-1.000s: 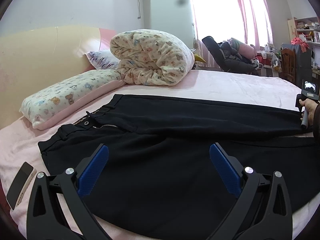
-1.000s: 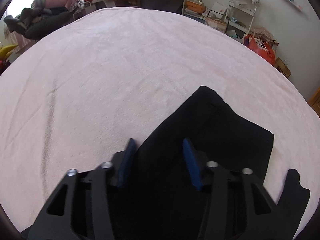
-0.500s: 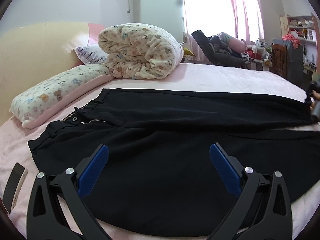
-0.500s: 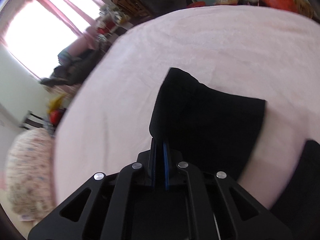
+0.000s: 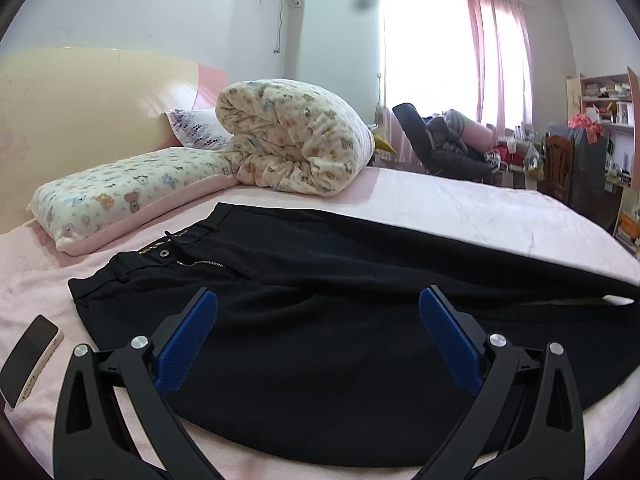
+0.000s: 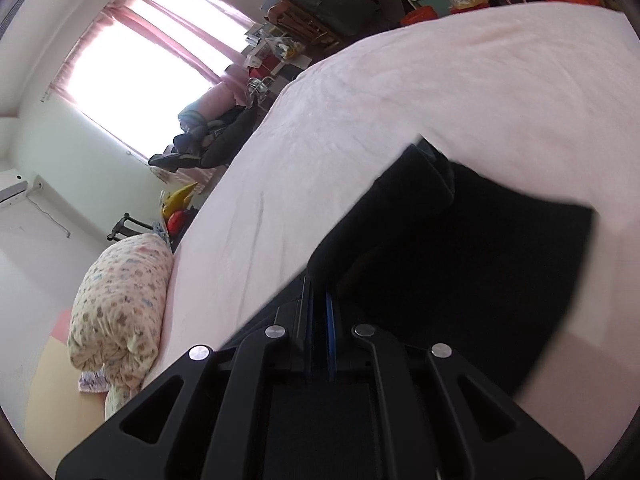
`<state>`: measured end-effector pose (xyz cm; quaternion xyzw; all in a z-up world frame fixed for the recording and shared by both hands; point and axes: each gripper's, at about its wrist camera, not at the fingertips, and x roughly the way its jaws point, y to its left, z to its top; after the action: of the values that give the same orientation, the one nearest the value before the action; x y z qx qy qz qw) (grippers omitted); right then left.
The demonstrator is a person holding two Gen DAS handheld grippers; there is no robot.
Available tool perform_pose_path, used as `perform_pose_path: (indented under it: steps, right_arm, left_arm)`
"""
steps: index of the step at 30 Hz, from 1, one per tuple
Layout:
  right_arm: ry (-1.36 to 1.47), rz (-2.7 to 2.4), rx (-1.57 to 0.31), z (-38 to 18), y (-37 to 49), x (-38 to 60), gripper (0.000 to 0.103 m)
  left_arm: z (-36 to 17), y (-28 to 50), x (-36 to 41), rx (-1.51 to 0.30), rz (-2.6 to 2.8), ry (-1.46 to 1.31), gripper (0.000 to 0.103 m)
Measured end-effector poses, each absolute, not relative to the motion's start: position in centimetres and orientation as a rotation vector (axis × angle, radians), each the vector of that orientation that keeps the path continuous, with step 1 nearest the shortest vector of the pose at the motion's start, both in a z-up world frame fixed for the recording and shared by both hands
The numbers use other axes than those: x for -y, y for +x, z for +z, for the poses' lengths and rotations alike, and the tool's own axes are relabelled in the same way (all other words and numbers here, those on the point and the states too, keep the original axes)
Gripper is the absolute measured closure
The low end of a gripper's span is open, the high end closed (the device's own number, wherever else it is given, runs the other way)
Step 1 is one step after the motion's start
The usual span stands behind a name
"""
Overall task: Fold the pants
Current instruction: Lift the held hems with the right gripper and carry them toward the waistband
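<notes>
Black pants (image 5: 320, 320) lie flat on the pink bed, waistband with button and zip at the left, legs running off to the right. My left gripper (image 5: 318, 300) hovers open over the near leg, its blue pads (image 5: 188, 340) wide apart with nothing between them. In the right wrist view my right gripper (image 6: 319, 300) is shut on the hem end of a pant leg (image 6: 400, 216), and the cloth is lifted and curling over above the rest of the leg (image 6: 500, 272).
A rolled bear-print quilt (image 5: 292, 144) and a pillow (image 5: 128, 196) sit at the head of the bed. A phone (image 5: 28, 360) lies at the near left edge. Chair with clothes (image 5: 444, 148) and shelves stand beyond the bed's far side.
My right gripper closed on the leg hem, then swung with it and rolled, lifting the cloth. The person's hand left the right edge of the left wrist view. The left gripper shifted slightly.
</notes>
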<state>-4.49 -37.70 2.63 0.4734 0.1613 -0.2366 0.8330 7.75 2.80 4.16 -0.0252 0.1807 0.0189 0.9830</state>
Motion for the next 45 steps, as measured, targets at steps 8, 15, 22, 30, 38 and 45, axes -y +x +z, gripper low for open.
perform_pose_path:
  steps: [8,15,22,30,38,45]
  right_arm:
    - [1.076,-0.538,-0.436,-1.8,-7.1,35.3,0.098]
    - [1.083,-0.584,-0.532,-0.5,-8.7,34.7,0.083]
    - [1.058,-0.248,-0.509,4.4,-3.2,26.3,0.077]
    - [1.375,0.046,-0.604,-0.1,11.6,16.3,0.065]
    - [1.51,-0.061,-0.627,-3.7,17.2,14.8,0.065]
    - [1.498,-0.205,-0.586,-5.3,17.1,16.4,0.099]
  left_arm:
    - [5.6,7.1,-5.2,-0.344,0.047,-0.195,0.002]
    - [5.1,8.9,-10.6,-0.428,0.116,-0.421,0.002]
    - [4.9,8.8,-16.2,-0.387,0.267,-0.622,0.002]
    - [4.9,9.5,-16.9,-0.383,0.313,-0.617,0.002]
    - [4.2,10.8,-16.8,-0.441,0.355,-0.604,0.002]
    - [4.4,10.8,-16.5,-0.445,0.343,-0.581,0.002]
